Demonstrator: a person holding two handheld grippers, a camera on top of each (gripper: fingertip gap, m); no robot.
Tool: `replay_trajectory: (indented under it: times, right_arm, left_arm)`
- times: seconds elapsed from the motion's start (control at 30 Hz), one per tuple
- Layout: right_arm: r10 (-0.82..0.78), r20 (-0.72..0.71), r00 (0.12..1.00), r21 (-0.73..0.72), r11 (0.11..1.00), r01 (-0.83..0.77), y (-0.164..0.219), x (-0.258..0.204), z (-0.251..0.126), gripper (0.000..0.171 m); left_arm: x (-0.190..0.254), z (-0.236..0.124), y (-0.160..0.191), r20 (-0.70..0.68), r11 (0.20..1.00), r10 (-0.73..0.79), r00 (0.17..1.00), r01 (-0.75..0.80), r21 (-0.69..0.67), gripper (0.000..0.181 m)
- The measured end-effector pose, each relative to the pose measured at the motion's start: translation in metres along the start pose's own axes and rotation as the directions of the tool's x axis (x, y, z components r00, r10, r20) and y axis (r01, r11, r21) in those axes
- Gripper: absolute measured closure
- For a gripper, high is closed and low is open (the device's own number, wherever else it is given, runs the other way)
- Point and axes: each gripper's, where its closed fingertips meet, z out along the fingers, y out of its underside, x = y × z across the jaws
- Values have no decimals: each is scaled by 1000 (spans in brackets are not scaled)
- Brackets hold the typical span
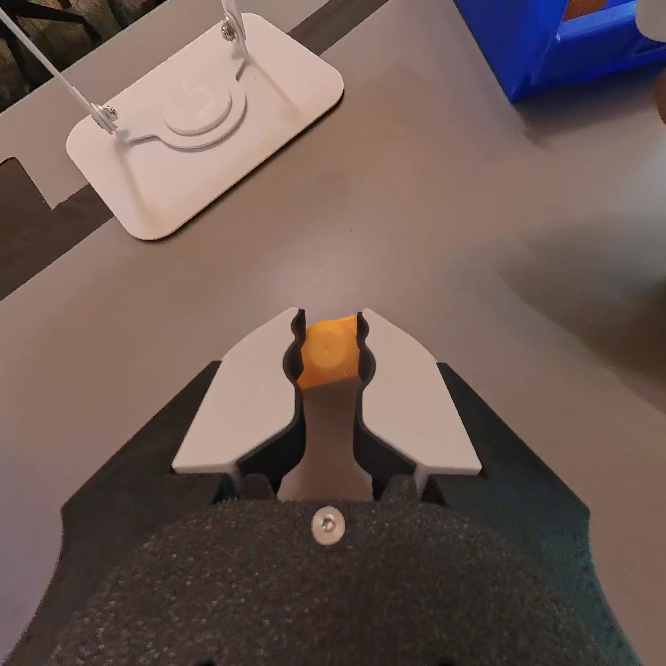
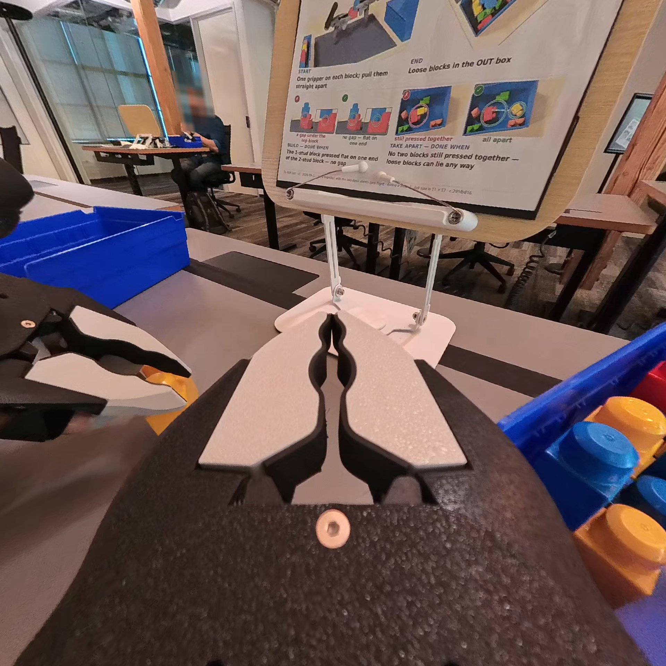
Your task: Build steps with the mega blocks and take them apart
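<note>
Orange block (image 1: 326, 355) sits clamped between the fingertips of the left hand-held gripper (image 1: 331, 346) at centre frame in the left wrist view, one round stud facing back toward the camera. We cannot tell its long axis, since the fingers (image 1: 252, 389) hide most of it. We note bare grey worktop (image 1: 396, 223) ahead of it, the white stand base (image 1: 201, 137) at upper left near the far edge, and a blue bin (image 1: 562, 61) at upper right. In the right wrist view, the right hand-held gripper (image 2: 332, 319) is closed with its tips together and nothing between them. A second blue bin (image 2: 562, 400) at right holds orange and blue blocks (image 2: 594, 457), studs upward. An empty blue tray (image 2: 104, 248) stands at left.
</note>
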Motion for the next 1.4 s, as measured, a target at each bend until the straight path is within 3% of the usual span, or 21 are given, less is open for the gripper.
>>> replay_trajectory:
  times: [0.17,0.3,0.47,0.6,0.77,0.9,1.1,1.23,1.4]
  right_arm:
    - [-1,4,1000,-2,1000,1,0,0,0,171]
    - [1,4,1000,-4,1000,-1,1,1,0,171]
    - [3,4,1000,-9,1000,-3,3,1,0,171]
    - [7,6,1000,-11,1000,-7,4,1,1,171]
    - [9,2,1000,-10,1000,-9,4,2,0,171]
    - [11,4,1000,-18,1000,-11,6,1,1,171]
    - [7,6,1000,-22,1000,-7,7,0,2,171]
    - [9,6,1000,-21,1000,-9,7,1,1,171]
    - [15,4,1000,-20,1000,-15,7,3,1,171]
  left_arm:
    - [6,-5,-6,-17,999,18,1000,-17,35,148]
    - [2,-31,-25,-47,991,0,999,6,130,144]
    - [-50,-92,-47,41,967,-43,998,31,252,144]
    - [-114,-143,-39,193,971,-41,980,-6,238,144]
    - [-195,-197,-1,353,997,-16,935,-10,70,144]
    - [-257,-220,54,429,980,-13,903,97,-176,144]
    - [-302,-213,150,428,816,-94,899,316,-484,141]
    - [-314,-195,189,448,714,-193,873,439,-546,140]
    - [-324,-188,230,508,569,-203,837,523,-635,140]
